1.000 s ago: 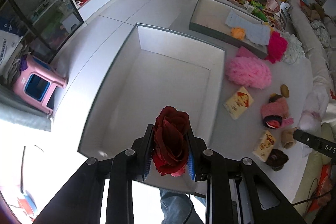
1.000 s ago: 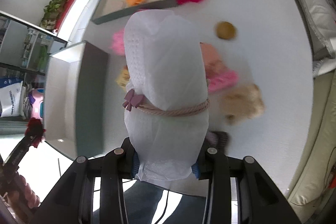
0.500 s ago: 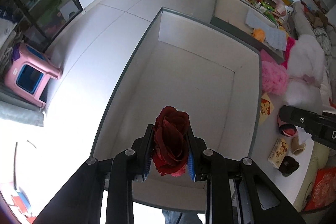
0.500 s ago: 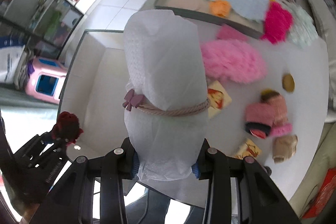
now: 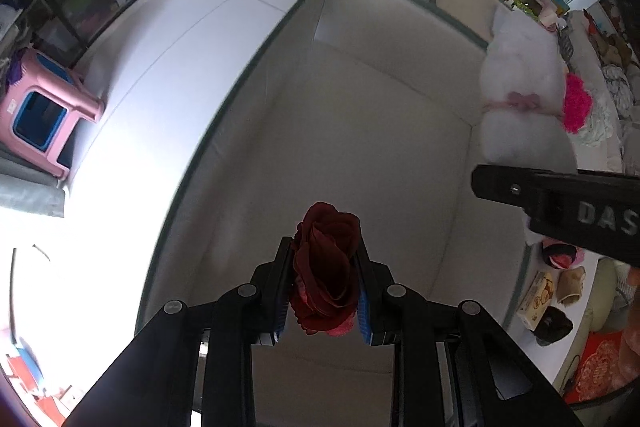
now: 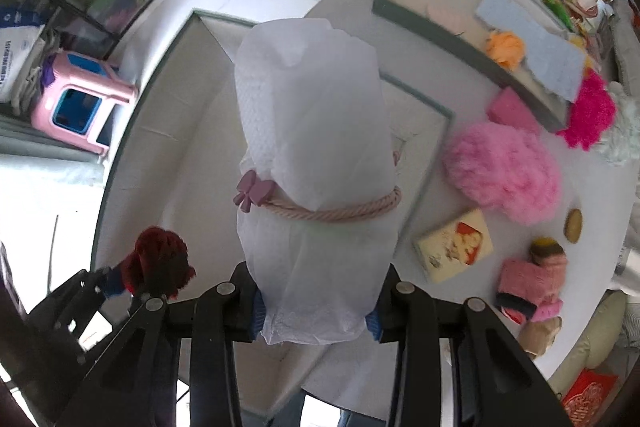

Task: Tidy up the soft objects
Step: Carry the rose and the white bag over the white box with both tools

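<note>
Red fabric rose (image 5: pixel 326 267), pinched in the left gripper (image 5: pixel 324 287) fingers, is now sinking into the empty grey box (image 5: pixel 248 75); the right gripper (image 6: pixel 316 311), pinching a white tied bundle (image 6: pixel 312 147), is arriving overhead, so both look nearly ready to drop.

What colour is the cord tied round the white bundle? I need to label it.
Pale pink, with a mauve bow-shaped clasp; the cord around the white bundle shows best in the right wrist view.

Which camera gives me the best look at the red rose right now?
The left wrist view: the red rose sits centred and sharp, pinched between the left tongs. The right wrist view shows it only small and dark at the lower left edge, beside the white bundle.
</note>
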A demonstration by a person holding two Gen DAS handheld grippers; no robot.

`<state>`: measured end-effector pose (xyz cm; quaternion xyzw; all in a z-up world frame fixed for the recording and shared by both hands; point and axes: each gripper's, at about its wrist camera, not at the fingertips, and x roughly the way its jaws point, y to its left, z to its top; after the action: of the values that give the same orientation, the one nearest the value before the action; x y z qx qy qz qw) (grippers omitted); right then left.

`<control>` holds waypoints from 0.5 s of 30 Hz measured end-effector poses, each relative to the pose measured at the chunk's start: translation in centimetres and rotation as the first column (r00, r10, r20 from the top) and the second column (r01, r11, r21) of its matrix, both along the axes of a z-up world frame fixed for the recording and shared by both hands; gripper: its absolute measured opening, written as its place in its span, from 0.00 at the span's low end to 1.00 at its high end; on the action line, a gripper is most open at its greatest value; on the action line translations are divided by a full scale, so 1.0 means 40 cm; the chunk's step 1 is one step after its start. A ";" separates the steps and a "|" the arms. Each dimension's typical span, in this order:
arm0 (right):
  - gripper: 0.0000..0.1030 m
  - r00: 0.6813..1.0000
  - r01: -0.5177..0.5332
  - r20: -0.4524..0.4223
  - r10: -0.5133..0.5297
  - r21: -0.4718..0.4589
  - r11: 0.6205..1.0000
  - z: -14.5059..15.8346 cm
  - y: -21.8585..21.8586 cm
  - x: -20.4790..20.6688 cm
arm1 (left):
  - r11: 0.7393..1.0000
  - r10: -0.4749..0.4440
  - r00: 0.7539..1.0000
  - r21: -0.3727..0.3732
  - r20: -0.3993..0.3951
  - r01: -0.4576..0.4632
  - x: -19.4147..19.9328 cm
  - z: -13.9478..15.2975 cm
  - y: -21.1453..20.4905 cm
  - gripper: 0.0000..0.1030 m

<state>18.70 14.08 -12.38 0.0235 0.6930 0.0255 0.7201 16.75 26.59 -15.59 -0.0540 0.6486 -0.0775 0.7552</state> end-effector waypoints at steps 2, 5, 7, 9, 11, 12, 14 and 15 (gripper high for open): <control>0.41 1.000 -0.001 -0.029 0.001 -0.014 1.000 -0.036 0.003 0.017 | 1.000 -0.003 1.000 0.001 -0.015 0.003 0.004 -0.018 0.000 0.28; 0.41 0.998 0.012 -0.062 -0.013 -0.028 1.000 -0.071 -0.005 0.027 | 1.000 -0.016 0.999 0.016 -0.030 0.016 0.009 -0.042 0.007 0.28; 0.41 0.996 0.033 -0.080 -0.036 -0.037 0.999 -0.087 -0.021 0.023 | 1.000 -0.021 0.999 0.019 -0.036 0.022 0.015 -0.052 0.017 0.28; 0.41 0.995 0.047 -0.092 -0.050 -0.032 0.998 -0.091 -0.036 0.017 | 0.999 -0.038 0.998 0.023 -0.041 0.039 0.023 -0.061 0.023 0.28; 0.41 0.992 0.066 -0.103 -0.070 -0.047 0.997 -0.093 -0.053 0.008 | 0.997 -0.061 0.997 0.035 -0.040 0.062 0.028 -0.067 0.023 0.28; 0.41 0.990 0.087 -0.105 -0.091 -0.038 0.995 -0.093 -0.065 0.001 | 0.996 -0.075 0.996 0.042 -0.039 0.076 0.031 -0.068 0.028 0.28; 0.41 0.984 0.139 -0.110 -0.140 -0.016 0.990 -0.093 -0.088 -0.014 | 0.994 -0.092 0.995 0.056 -0.038 0.094 0.046 -0.074 0.035 0.28; 0.41 0.979 0.167 -0.117 -0.167 -0.012 0.986 -0.094 -0.100 -0.024 | 0.994 -0.095 0.995 0.055 -0.037 0.097 0.056 -0.073 0.039 0.28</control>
<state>17.73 10.08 -16.12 0.0823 0.7299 -0.0373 0.6775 18.98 28.16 -18.53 -0.0027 0.6652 -0.0943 0.7407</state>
